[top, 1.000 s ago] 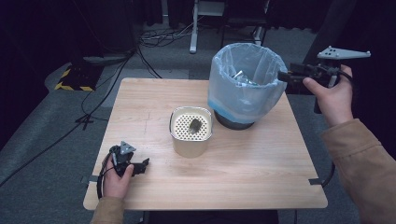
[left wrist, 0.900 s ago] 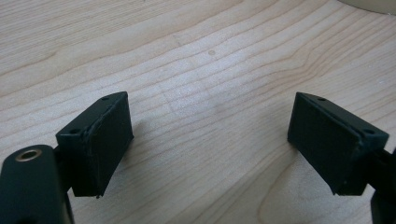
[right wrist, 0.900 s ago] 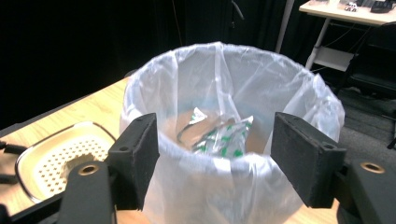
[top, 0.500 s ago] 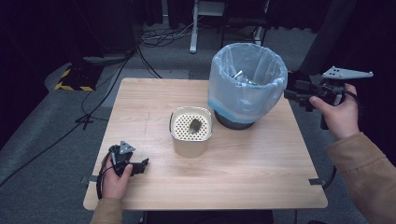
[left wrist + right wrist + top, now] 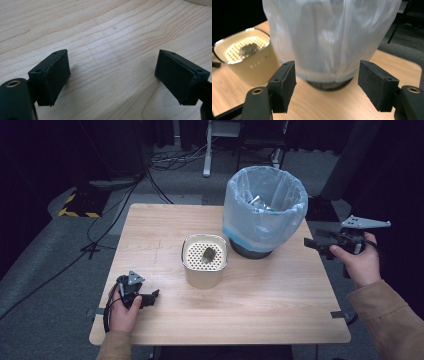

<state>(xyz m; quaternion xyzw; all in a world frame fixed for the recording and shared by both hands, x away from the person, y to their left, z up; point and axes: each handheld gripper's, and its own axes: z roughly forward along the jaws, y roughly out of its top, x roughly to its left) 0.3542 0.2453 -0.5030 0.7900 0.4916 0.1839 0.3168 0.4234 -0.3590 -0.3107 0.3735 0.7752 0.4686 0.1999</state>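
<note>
Evidently the work in hand was clearing scraps into the bin (image 5: 264, 207), a dark pail lined with a pale blue bag, standing at the far right of the bench (image 5: 165, 230). The right gripper (image 5: 311, 242) hung beside the bin, off the bench's right edge and pointing toward the bag, its jaws apart with nothing between them. In the right gripper view the bag (image 5: 332, 37) loomed just ahead, and neither pad pressed on it. This looked like the pause between one drop and the next pickup.

The cream container (image 5: 204, 260) sat near the middle of the bench, just in front and to the left of the bin, close to it. On its perforated insert lay a small dark lump (image 5: 208, 253), seen also in the right gripper view (image 5: 248, 48). That lump seemed the likely next thing to go. Fetching it would call for the right gripper to swing left over the container, descend with jaws open, and close on the lump without snagging the rim.

The left gripper (image 5: 152, 295) rested low at the near left corner of the bench, well apart from the container. Its jaws had just been opening and stood wide, with nothing but bare wood between them. It might be wanted to steady the container while the lump was lifted out.
</note>
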